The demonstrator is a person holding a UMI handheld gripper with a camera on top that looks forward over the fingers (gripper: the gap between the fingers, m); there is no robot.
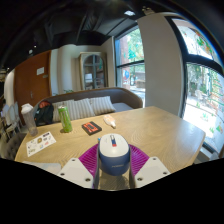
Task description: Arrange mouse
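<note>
tongs [113, 170]: closed on mouse [113, 152], both pads contacting its sides | mouse: above wooden surface [150, 130] | beyond: green bottle [65, 119], booklet [91, 127]

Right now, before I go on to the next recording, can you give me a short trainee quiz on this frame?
1. True or false: the mouse sits between the claw fingers.
2. What colour is the bottle on the table? A) red B) green C) blue
3. Fill in: beyond the mouse, beside the bottle, lies a small dark ____.

Key: 1 true; 2 B; 3 book.
</note>
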